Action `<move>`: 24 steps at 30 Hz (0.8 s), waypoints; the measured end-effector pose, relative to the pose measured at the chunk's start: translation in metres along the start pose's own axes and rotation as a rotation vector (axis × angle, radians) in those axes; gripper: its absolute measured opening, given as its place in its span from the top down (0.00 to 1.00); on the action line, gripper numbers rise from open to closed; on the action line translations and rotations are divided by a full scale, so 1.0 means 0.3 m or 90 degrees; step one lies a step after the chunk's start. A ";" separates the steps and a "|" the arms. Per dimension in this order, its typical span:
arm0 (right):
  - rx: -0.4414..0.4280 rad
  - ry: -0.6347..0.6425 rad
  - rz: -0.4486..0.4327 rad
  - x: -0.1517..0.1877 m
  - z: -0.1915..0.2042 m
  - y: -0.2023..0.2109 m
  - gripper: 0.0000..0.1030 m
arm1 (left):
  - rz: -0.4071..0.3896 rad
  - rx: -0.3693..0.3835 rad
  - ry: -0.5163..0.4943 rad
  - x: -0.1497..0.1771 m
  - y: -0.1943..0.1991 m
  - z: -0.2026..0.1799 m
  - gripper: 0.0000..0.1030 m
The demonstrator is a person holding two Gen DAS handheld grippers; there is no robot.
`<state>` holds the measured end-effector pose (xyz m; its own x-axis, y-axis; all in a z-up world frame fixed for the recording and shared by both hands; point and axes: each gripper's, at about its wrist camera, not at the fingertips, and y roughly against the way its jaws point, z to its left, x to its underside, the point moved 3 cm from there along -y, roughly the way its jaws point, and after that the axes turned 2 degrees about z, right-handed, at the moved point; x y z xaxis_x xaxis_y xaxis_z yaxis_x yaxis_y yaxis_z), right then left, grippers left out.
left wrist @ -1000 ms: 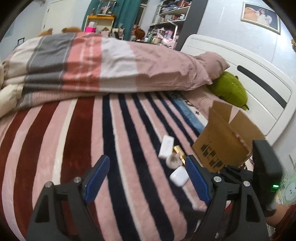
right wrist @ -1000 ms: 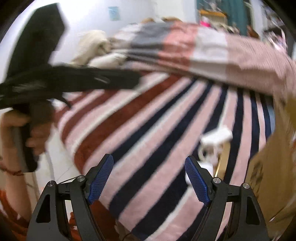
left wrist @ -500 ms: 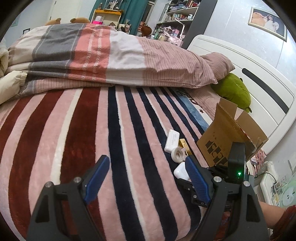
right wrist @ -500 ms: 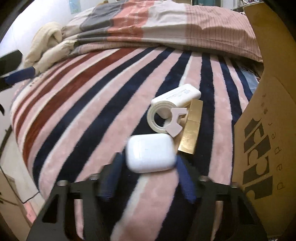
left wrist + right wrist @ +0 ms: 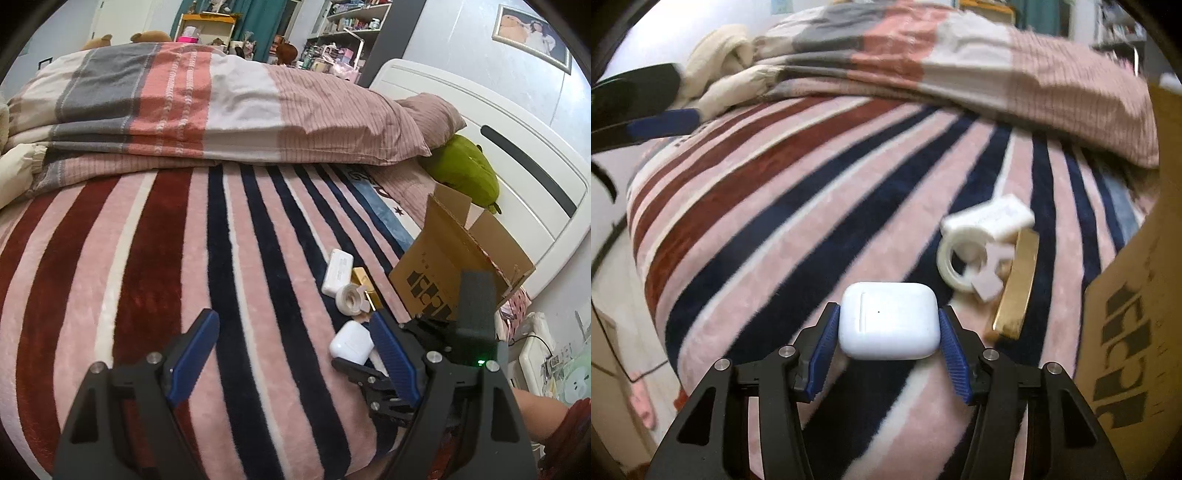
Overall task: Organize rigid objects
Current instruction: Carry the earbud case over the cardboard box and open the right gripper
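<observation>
Since the earlier frame, your right gripper [image 5: 888, 325] is now pinching the earbud case [image 5: 889, 320]; next, you're carrying it to the cardboard box [image 5: 1137, 295], left gripper [image 5: 291, 350] spread.

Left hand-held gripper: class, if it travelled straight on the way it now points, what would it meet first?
Probably the striped blanket itself. The left hand-held gripper is open, with nothing lying between its fingers; farther on rises the folded duvet. Depth is uncertain.
</observation>
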<state>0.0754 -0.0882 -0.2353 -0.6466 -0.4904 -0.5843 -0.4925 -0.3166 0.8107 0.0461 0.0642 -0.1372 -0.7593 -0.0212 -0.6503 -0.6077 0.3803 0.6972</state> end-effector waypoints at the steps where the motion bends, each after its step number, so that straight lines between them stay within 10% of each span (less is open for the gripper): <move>1: -0.008 0.007 -0.010 -0.008 0.007 0.017 0.52 | 0.002 0.005 -0.003 -0.004 -0.001 -0.010 0.21; 7: -0.053 0.041 -0.122 -0.129 0.052 0.233 0.52 | -0.012 0.070 -0.026 -0.069 0.023 -0.118 0.25; 13: -0.043 0.065 -0.197 -0.192 0.024 0.393 0.52 | -0.014 0.150 -0.065 -0.178 0.027 -0.281 0.61; 24: 0.027 -0.015 -0.249 -0.142 -0.253 0.561 0.52 | 0.027 0.196 -0.169 -0.308 -0.124 -0.643 0.66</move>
<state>0.0643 -0.1823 -0.0711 -0.4185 -0.3209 -0.8496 -0.7274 -0.4417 0.5251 0.0939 -0.1265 -0.0449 -0.6717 0.2242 -0.7061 -0.4487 0.6353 0.6286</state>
